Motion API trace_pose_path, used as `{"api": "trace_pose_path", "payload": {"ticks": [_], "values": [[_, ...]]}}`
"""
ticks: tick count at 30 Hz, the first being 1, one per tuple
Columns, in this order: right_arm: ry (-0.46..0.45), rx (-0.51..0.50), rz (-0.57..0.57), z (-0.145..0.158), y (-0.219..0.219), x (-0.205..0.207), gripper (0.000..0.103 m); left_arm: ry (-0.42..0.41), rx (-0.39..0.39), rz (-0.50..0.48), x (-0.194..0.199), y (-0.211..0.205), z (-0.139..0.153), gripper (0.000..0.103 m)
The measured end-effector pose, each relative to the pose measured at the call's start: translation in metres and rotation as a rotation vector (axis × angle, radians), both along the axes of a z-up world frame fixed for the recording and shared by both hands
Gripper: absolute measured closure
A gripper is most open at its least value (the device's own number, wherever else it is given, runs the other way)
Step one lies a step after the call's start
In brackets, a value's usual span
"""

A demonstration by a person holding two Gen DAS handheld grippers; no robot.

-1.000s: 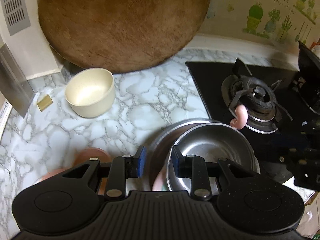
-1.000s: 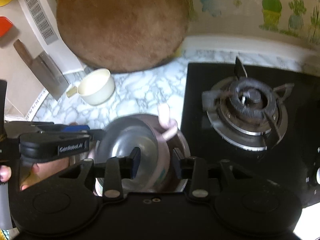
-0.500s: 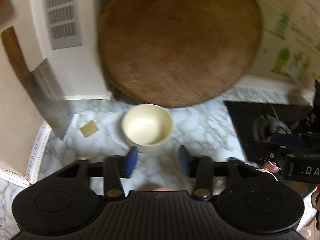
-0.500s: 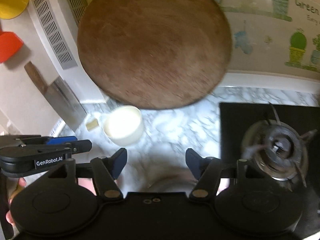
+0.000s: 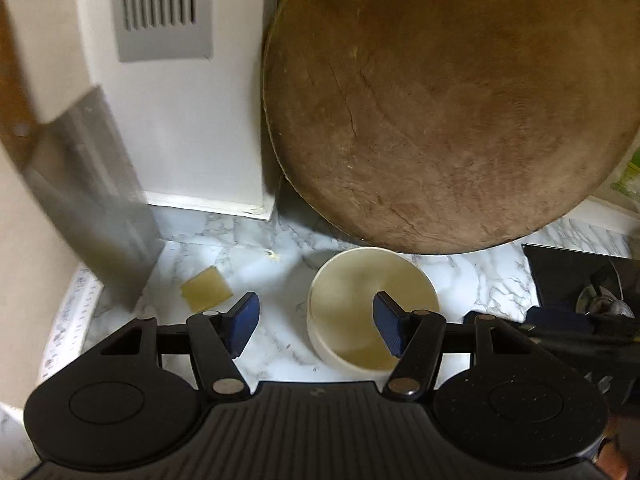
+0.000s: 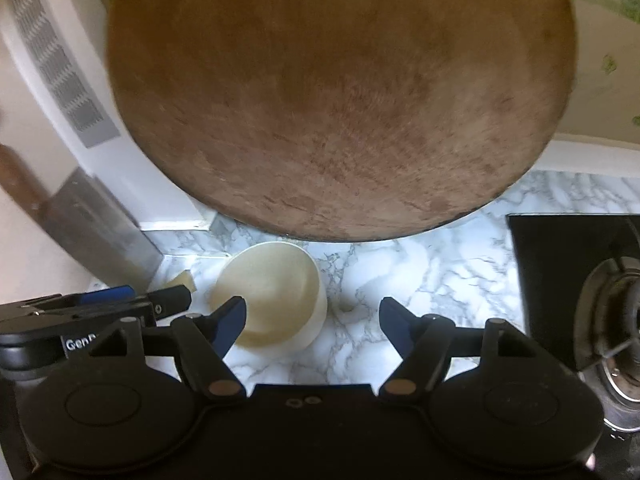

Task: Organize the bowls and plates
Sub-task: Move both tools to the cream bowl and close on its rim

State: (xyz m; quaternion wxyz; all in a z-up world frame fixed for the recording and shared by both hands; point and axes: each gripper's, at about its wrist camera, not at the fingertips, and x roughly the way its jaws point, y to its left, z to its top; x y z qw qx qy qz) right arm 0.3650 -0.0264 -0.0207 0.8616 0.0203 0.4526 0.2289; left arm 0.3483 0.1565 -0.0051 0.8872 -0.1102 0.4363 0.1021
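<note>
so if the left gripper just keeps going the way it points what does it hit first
Most likely the cream bowl: the opening, empty left gripper has its right-side finger over the bowl's mouth. Depth is unclear, so it could reach the marble counter first.

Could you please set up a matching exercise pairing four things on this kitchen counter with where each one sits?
Things:
1. cream bowl
2. round wooden board
3. cleaver
4. gas burner

Places:
A. far right, on the black hob
B. propped against the left wall, blade down on the counter
C. leaning upright against the back wall
D. on the marble counter, just in front of the board

Pairs: 1-D, 2-C, 3-B, 4-A
</note>
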Motion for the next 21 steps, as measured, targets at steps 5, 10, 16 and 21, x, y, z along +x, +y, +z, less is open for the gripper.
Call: {"api": "trace_pose_path", "payload": {"ticks": [5,10,16,21], "values": [[0.043,-0.020,-0.015,-0.027,0.011,0.018,0.037,0.034,0.012,0.014,0.021,0.004,-0.025,0.041],[0.082,-0.030,-0.016,-0.049,0.018,0.026,0.047,0.065,0.005,0.021,0.034,0.009,-0.044,0.042],[0.093,-0.038,-0.014,-0.060,0.024,0.027,0.059,0.090,0.008,0.021,0.040,0.009,-0.058,0.054],[0.088,-0.044,-0.020,-0.063,0.026,0.026,0.069,0.103,0.012,0.016,0.042,0.005,-0.065,0.069]]}}
